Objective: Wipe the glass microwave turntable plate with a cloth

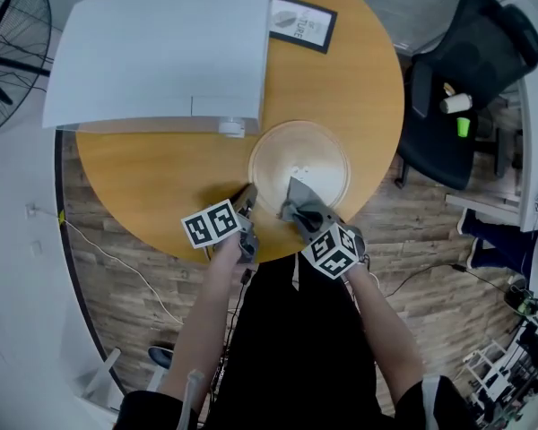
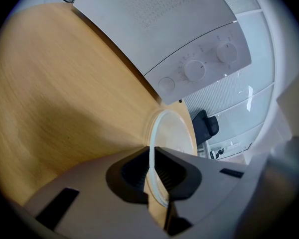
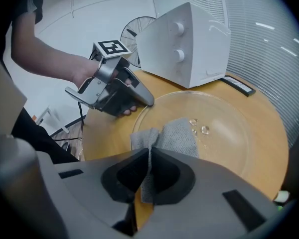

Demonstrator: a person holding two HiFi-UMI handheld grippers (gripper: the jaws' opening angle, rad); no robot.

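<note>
The clear glass turntable plate (image 1: 298, 161) lies flat on the round wooden table (image 1: 152, 177), near its front edge. My left gripper (image 1: 248, 206) is shut on the plate's near-left rim (image 2: 153, 156); the glass edge runs between its dark pads. My right gripper (image 1: 291, 208) is shut on a grey cloth (image 3: 175, 137), which drapes onto the near part of the plate (image 3: 224, 128). A few water drops (image 3: 199, 126) sit on the glass just beyond the cloth. In the right gripper view the left gripper (image 3: 148, 101) shows pinching the rim at the plate's left side.
A white microwave (image 1: 161, 47) stands at the back left of the table, its knobs (image 2: 194, 69) facing the plate. A dark framed card (image 1: 302, 23) lies at the table's far side. A black office chair (image 1: 471, 79) is to the right, a floor fan (image 1: 4, 52) to the left.
</note>
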